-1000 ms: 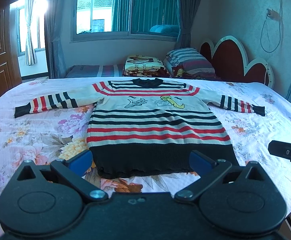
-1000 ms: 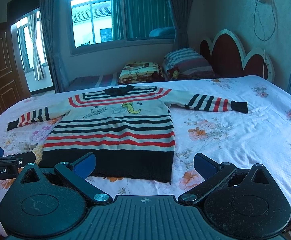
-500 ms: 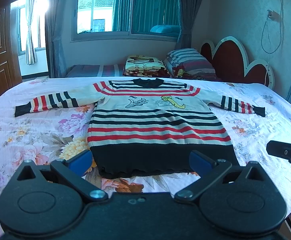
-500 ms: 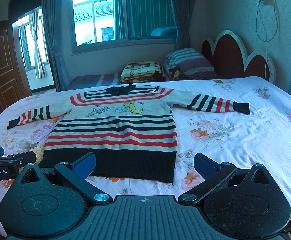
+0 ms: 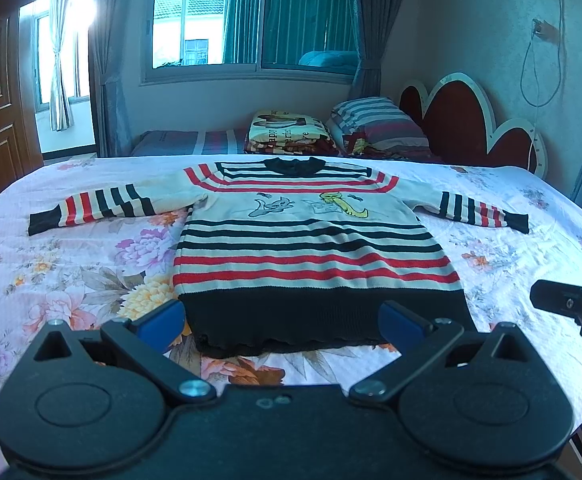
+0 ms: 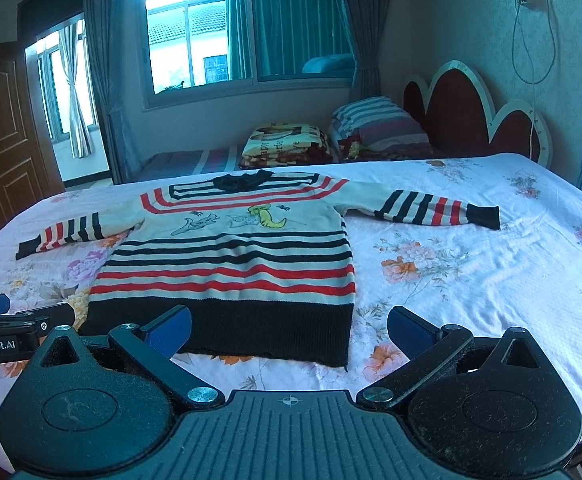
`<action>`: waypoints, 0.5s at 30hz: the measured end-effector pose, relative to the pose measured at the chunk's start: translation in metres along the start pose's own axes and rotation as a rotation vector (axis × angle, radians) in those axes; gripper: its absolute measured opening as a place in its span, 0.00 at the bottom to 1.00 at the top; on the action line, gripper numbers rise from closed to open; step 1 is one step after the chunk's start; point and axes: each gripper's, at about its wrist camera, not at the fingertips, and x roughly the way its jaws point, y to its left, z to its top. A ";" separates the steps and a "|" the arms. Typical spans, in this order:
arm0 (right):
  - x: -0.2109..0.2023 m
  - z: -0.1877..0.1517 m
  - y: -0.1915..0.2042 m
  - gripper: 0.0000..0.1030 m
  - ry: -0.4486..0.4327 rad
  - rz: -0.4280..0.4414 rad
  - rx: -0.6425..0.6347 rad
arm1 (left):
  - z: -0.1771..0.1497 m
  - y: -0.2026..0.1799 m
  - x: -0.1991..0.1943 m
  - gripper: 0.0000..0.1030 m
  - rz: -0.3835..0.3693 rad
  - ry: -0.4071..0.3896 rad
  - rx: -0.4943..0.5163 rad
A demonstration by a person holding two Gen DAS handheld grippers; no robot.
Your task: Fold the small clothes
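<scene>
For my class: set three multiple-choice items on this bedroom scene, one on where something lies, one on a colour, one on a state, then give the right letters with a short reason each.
1. Where does the sweater lie?
A. spread flat on the floral bedsheet
B. hung on the headboard
C. stacked on the pillow

2. What colour is the band along the sweater's hem?
A. yellow
B. black
C. green

3. How do the left gripper and right gripper stand?
A. both shut on a sleeve
B. one open, one shut on the hem
C. both open, holding nothing

Answers:
1 A: the body and both sleeves lie stretched out on the sheet.
2 B: a wide black band runs along the near edge, below the red and black stripes.
3 C: in each wrist view the blue pads stand wide apart with no cloth between them.
</scene>
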 end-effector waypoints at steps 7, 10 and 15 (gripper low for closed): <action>-0.001 0.000 -0.001 1.00 0.001 0.004 0.001 | 0.000 0.000 0.000 1.00 0.001 -0.001 0.000; -0.001 0.000 -0.001 1.00 0.002 0.005 0.001 | 0.000 -0.001 -0.001 1.00 0.001 0.000 0.001; -0.001 -0.001 -0.001 1.00 0.001 0.007 0.001 | 0.000 -0.002 0.000 1.00 0.001 -0.001 0.000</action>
